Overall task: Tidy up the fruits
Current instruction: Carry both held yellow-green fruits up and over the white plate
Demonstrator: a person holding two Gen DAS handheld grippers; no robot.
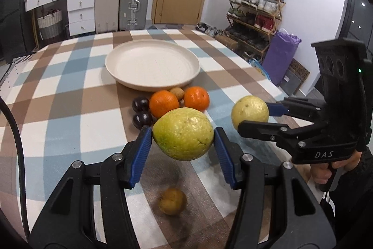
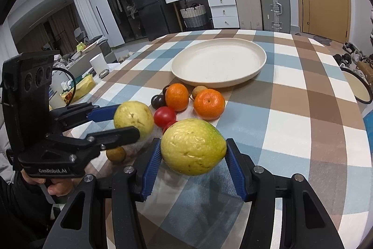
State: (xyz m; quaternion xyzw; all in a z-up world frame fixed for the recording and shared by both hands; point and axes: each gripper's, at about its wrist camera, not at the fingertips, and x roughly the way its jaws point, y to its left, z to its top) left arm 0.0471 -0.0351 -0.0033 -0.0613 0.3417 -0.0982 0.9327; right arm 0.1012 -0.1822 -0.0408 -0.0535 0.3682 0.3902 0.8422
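My left gripper [image 1: 183,151] is shut on a yellow-green guava [image 1: 183,133] and holds it above the table; it also shows in the right wrist view [image 2: 133,118]. My right gripper [image 2: 193,165] is shut on a second guava [image 2: 193,146], seen from the left wrist view [image 1: 250,111] to the right. A cream plate [image 1: 152,65] stands empty behind. Two oranges [image 1: 164,103] [image 1: 196,98], two dark plums [image 1: 140,103], a kiwi [image 1: 177,92] and red tomatoes [image 2: 164,116] lie in front of it. A brown fruit [image 1: 172,201] lies below my left gripper.
The checked tablecloth [image 1: 70,123] covers a round table with its edge on the right [image 2: 363,132]. Suitcases [image 1: 134,4], white drawers and a shoe rack [image 1: 255,15] stand beyond. A round stool [image 2: 357,88] is at the table's right.
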